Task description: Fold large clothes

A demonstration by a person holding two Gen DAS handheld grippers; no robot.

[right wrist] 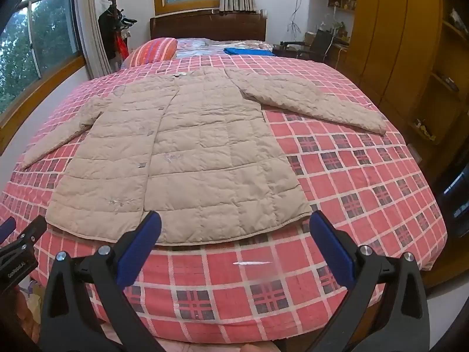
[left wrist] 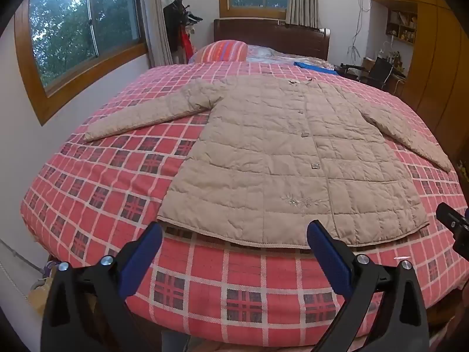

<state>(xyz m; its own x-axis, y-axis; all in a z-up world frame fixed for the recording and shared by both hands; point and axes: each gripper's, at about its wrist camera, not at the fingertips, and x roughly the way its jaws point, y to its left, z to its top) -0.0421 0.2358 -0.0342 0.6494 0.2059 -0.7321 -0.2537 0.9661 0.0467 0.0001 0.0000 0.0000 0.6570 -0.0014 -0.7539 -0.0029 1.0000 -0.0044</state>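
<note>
A beige quilted coat (left wrist: 281, 152) (right wrist: 181, 158) lies flat and buttoned on the red plaid bed cover (left wrist: 102, 182) (right wrist: 366, 182), collar toward the headboard, both sleeves spread out to the sides. My left gripper (left wrist: 234, 231) hovers open just in front of the coat's hem, nothing between its blue pads. My right gripper (right wrist: 234, 220) is open too, over the hem's right part, holding nothing. Each gripper shows at the edge of the other's view: the right one (left wrist: 454, 226) and the left one (right wrist: 20, 234).
A striped pillow (left wrist: 222, 50) and a blue cloth (left wrist: 315, 67) lie near the dark headboard (left wrist: 269, 36). Windows (left wrist: 76, 29) line the left wall, beside a coat stand (left wrist: 178, 14). Wooden wardrobes (right wrist: 395, 44) and a cluttered desk (right wrist: 316, 44) stand on the right.
</note>
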